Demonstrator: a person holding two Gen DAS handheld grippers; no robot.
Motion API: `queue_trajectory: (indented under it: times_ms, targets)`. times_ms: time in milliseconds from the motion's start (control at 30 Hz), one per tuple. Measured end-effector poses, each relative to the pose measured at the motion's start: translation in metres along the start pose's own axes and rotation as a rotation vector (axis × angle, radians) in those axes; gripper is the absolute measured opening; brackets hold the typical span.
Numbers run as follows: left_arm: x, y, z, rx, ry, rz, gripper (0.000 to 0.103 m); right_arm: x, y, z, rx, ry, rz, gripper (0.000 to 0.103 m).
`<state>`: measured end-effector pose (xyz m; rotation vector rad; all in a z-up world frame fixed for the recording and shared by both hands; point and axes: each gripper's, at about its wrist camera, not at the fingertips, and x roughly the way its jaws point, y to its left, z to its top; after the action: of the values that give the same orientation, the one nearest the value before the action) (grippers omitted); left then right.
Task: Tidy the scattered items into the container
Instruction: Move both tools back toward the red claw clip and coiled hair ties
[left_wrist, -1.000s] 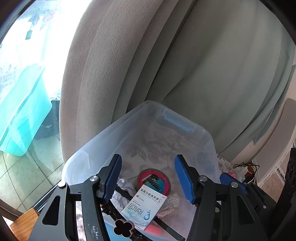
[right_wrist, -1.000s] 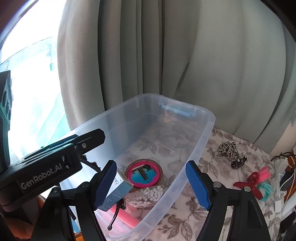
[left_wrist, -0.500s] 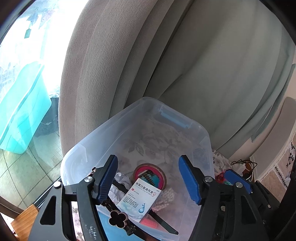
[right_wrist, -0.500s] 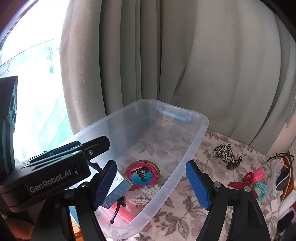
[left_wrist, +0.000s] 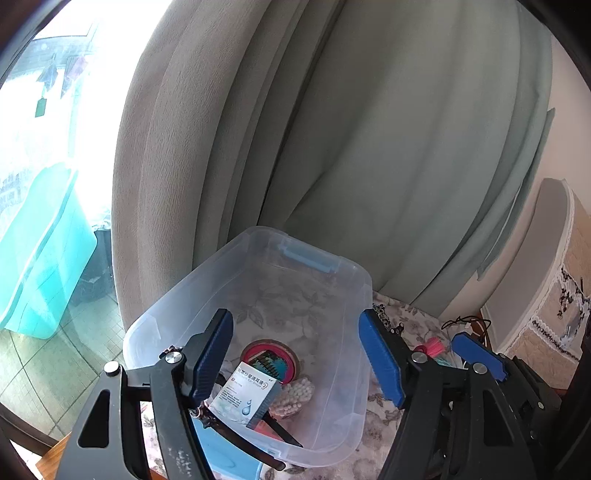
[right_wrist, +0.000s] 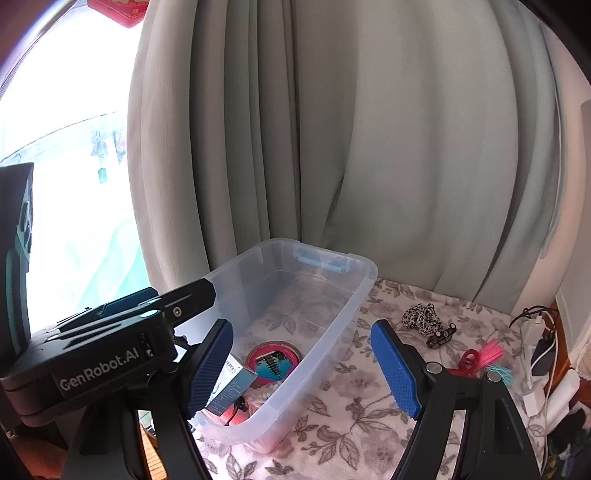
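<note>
clear plastic container (left_wrist: 364, 291) holds a medicine box (left_wrist: 245, 392); scrunchie (right_wrist: 423, 317) outside.

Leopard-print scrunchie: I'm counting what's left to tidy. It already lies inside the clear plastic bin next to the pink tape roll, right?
No. The leopard-print scrunchie lies outside the clear plastic bin, on the floral cloth, as the right wrist view shows. The pink tape roll is inside.

We see a pale grey-green curtain (right_wrist: 369, 147) hanging in heavy folds behind everything, with a bright window (right_wrist: 66, 147) to its left. Through the glass, a turquoise tub (left_wrist: 40, 251) stands on a tiled floor (left_wrist: 37, 369). At the far right, white chargers and cables (right_wrist: 535, 332) lie on the floral cloth (right_wrist: 351, 424) covering the tabletop.
</note>
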<state>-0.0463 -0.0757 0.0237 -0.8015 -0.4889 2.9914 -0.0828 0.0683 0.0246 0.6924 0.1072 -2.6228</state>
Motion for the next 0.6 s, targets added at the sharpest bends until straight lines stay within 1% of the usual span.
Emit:
queue_trajectory:
  times_ms: [33,67,167,233,333,600]
  targets:
    - [-0.016,0.009,0.010,0.009,-0.006,-0.003,0.072,-0.005,-0.003,0.001,0.005,-0.009,-0.003,0.081]
    - [-0.026,0.008,0.011,0.019,-0.012,-0.006,0.073,-0.010,-0.005,0.001,0.011,-0.017,-0.006,0.081]
    - [-0.022,-0.008,0.007,0.048,-0.027,-0.020,0.074,-0.025,-0.014,0.001,0.028,-0.043,-0.019,0.081]
    - [-0.022,-0.021,-0.002,0.067,-0.036,-0.030,0.074,-0.036,-0.021,0.001,0.040,-0.061,-0.028,0.081]
    - [-0.034,-0.036,-0.003,0.098,-0.047,-0.041,0.074,-0.049,-0.030,0.000,0.058,-0.083,-0.039,0.081]
    - [-0.021,-0.088,-0.006,0.178,-0.058,-0.081,0.074,-0.079,-0.058,-0.004,0.114,-0.133,-0.071,0.081]
